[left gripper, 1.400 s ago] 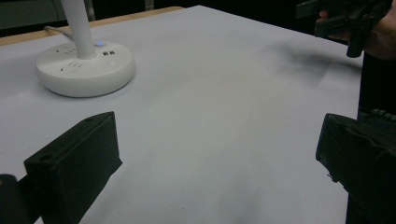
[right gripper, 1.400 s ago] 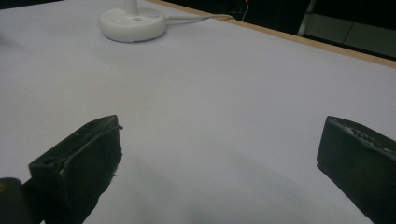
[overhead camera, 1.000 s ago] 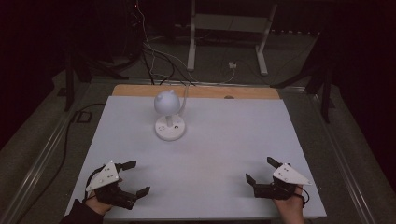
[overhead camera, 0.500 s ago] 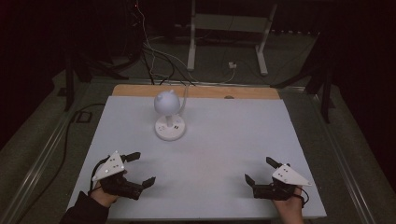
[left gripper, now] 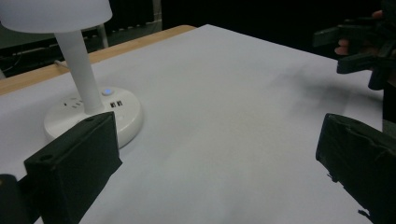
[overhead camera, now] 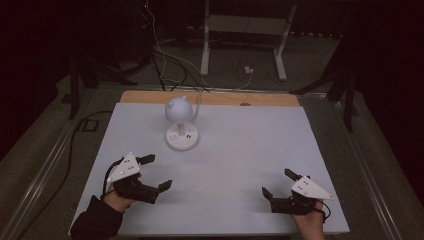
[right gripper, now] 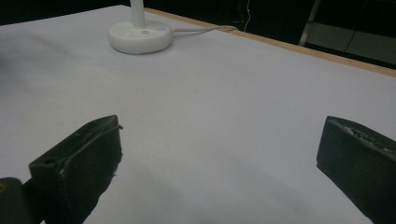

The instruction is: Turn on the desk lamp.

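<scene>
A white desk lamp (overhead camera: 181, 136) stands at the back left-centre of the white table (overhead camera: 250, 145), with a round shade on a short post and a round base. Its base (left gripper: 93, 112) carries sockets and a small blue lit button. My left gripper (overhead camera: 159, 171) is open, held above the table's front left, with its jaws toward the lamp and nothing between them (left gripper: 215, 158). My right gripper (overhead camera: 277, 182) is open too, low at the front right, with bare table between its jaws (right gripper: 219, 163). The lamp base (right gripper: 140, 35) lies far ahead of it.
A bare wooden strip (overhead camera: 210, 97) runs along the table's back edge, and the lamp's white cord (right gripper: 205, 29) trails toward it. Beyond it are floor cables (overhead camera: 165, 55) and a metal stand (overhead camera: 240, 30). The right gripper (left gripper: 359, 46) shows far across the left gripper view.
My left gripper has moved forward and to the right, closer to the lamp. The right gripper has stayed almost still. Both have remained open.
</scene>
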`<state>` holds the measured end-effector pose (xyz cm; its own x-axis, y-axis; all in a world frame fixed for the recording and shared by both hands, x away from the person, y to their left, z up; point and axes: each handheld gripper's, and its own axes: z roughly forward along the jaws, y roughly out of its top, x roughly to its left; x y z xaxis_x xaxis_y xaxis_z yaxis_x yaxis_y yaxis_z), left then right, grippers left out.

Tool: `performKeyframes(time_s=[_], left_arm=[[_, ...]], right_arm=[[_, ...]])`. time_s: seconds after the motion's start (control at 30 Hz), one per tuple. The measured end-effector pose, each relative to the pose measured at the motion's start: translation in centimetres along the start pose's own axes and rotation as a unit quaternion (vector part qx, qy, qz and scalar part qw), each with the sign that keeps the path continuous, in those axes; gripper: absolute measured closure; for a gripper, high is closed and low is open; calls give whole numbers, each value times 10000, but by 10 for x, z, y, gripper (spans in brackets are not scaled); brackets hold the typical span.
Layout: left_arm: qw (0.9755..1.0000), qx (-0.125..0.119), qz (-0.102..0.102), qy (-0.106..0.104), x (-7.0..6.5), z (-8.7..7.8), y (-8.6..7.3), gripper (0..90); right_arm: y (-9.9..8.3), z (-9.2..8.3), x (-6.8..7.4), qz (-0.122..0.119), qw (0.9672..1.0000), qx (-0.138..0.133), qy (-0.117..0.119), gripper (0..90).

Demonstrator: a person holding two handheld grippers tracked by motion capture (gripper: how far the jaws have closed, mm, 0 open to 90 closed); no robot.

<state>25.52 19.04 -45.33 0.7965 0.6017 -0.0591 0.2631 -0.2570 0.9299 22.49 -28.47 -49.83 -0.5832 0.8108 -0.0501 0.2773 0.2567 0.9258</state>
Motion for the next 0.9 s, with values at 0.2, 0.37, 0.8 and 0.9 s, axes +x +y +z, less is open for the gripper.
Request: performKeyframes(time_s=[0.2,0.37,0.8,0.9], left_arm=[[9999,61,-2,79,3,10,6,3],[9997,135,-79,177,6,21,10,2],[9960,299,-377,752,12,49,21,3],[9954,287,-471,788,13,56,23,3]], right_arm=[[0,0,1,2,10000,-6,37,0],[0,-1,1,17,10000,-5,61,0],[0,-2,0,24,9999,-36,92,0],[0,-2,0,53,9999,-39,104,0]])
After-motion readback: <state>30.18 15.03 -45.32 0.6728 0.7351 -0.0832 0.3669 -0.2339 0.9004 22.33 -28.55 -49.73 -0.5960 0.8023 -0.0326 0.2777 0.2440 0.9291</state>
